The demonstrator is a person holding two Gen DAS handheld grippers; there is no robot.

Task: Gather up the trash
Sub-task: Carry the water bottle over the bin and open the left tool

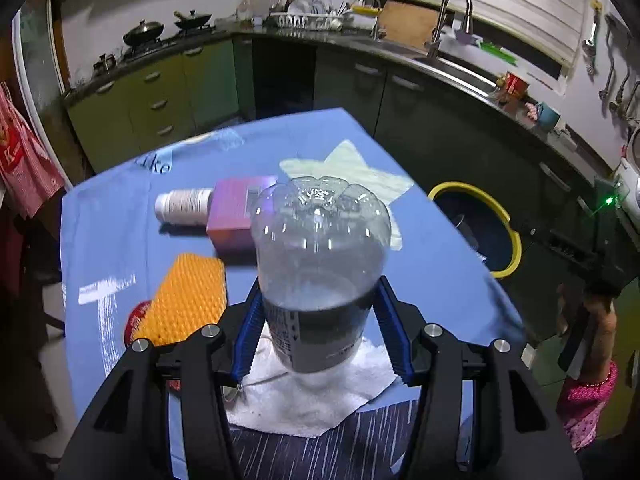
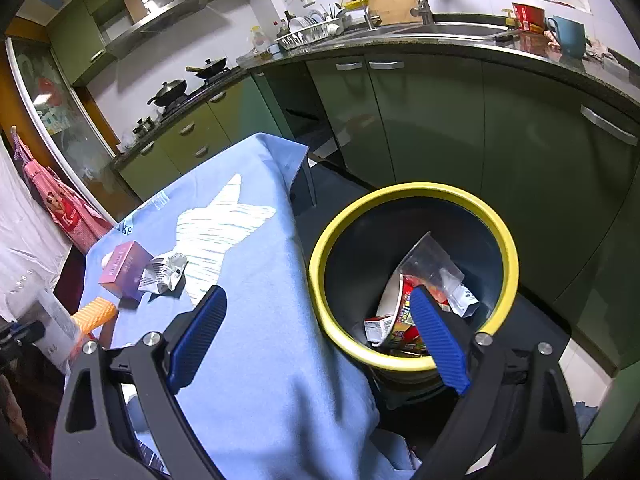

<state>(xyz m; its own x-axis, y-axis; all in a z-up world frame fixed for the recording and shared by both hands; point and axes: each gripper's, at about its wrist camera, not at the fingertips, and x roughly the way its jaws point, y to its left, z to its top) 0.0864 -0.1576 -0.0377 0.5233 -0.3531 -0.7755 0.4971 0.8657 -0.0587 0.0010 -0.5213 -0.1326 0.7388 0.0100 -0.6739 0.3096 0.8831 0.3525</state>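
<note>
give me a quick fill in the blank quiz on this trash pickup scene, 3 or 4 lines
1. The left gripper is shut on a clear plastic ____.
2. The bin has a ____ rim.
3. The right gripper holds ____.
4. The purple box lies on a ____ cloth.

Missing words: bottle; yellow; nothing; blue

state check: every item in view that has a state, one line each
left gripper: shut on plastic bottle
plastic bottle: held, base pointing away
right gripper: open, nothing between its fingers
trash bin: open, trash inside
white pill bottle: lying on its side
paper towel: flat on table
</note>
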